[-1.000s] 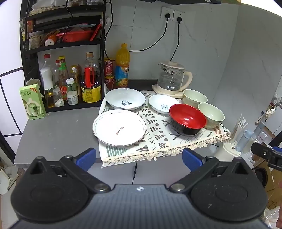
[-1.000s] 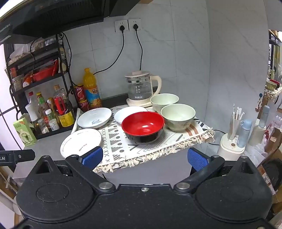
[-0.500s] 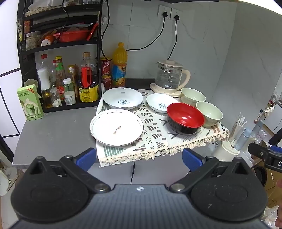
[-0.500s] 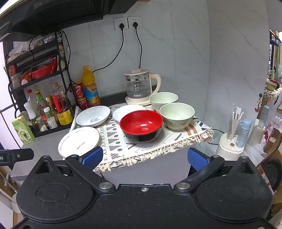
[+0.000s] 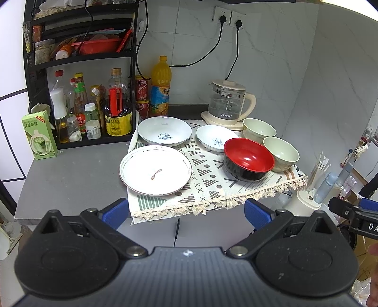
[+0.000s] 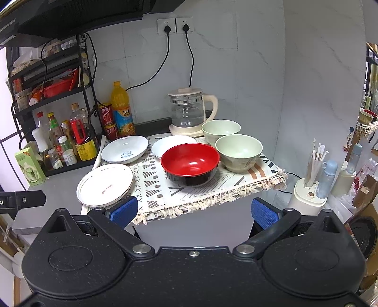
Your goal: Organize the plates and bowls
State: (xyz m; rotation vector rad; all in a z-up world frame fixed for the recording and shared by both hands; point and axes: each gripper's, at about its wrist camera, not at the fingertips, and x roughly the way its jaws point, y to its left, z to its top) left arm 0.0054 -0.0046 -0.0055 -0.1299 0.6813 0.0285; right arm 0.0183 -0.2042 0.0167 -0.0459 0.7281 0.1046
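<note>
Both views are pulling slightly back from the dishes as the left gripper (image 5: 185,211) and right gripper (image 6: 193,210) are hanging released and empty, approaching before choosing a plate (image 5: 155,170) to stack.

Plates (image 5: 155,173) left, bowls (image 5: 248,161) right on cloth (image 5: 208,186); kettle (image 5: 228,104) behind

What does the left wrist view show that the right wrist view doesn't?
Only the left wrist view shows the print inside the small plate; in the other view the red bowl hides part of it. Only the right wrist view shows the range hood. Both show the large plate, two green bowls, the kettle, and each gripper open and empty.
</note>
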